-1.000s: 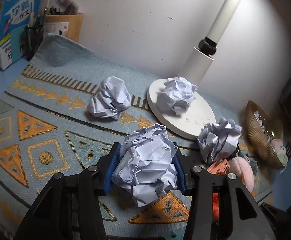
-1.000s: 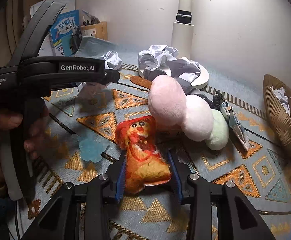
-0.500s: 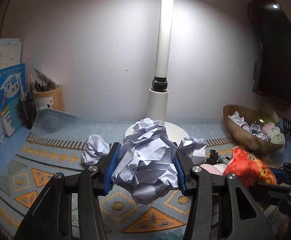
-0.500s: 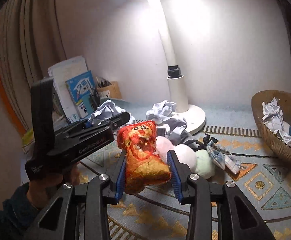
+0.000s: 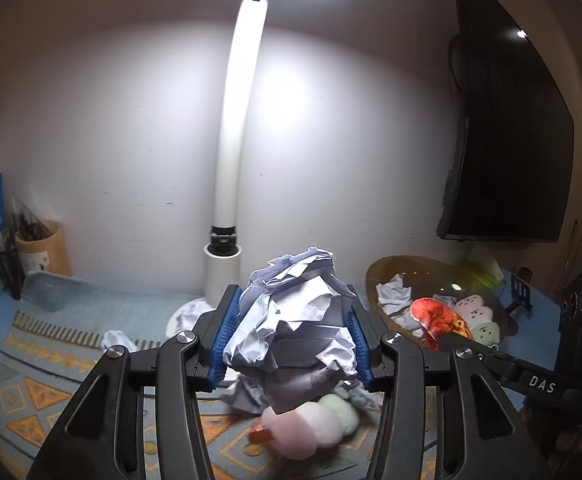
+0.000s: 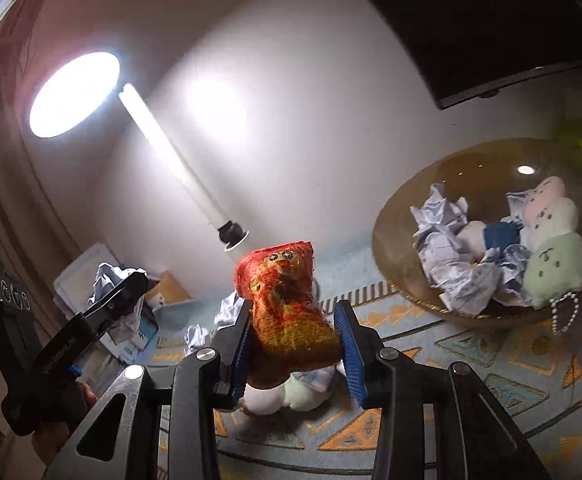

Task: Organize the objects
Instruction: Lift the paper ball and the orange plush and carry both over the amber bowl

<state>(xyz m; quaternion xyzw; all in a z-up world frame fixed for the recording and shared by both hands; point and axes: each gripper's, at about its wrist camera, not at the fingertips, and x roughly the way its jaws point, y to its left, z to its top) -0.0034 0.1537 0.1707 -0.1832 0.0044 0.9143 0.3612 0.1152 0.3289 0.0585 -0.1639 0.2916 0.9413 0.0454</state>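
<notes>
The left hand-held gripper point(image 5: 291, 338) is clamping a large crumpled ball of white paper point(image 5: 295, 328) between its blue-padded fingers point(image 5: 223, 336), carrying it up off the patterned blue-and-orange woven mat point(image 5: 27, 364) that covers the surface. The wad is bulging past both pads, so the squeeze looks firm enough for carrying.

The right hand-held gripper point(image 6: 293, 354) is gripping an orange-red plush toy with a printed face point(image 6: 287, 312); one pad is pressing into it, while the other seems to stand slightly off its side, so the hold may be lighter than it looks. It is being held high and aimed toward the round woven brown basket point(image 6: 395, 216) by the wall, which is already holding crumpled paper scraps point(image 6: 447, 248) and a pastel plush of pink, white and green lumps point(image 6: 551, 232). That is presumably the collecting place, which would explain why both loads are lifted together.

Below on the mat, a second pastel dumpling-like plush point(image 5: 315, 424) and several smaller paper wads point(image 5: 117, 338) are lying loose near the round base of the tall white lamp point(image 5: 233, 152), so I judge the tidying only partly done. The basket is shallow, so light paper could roll out if dropped carelessly.
</notes>
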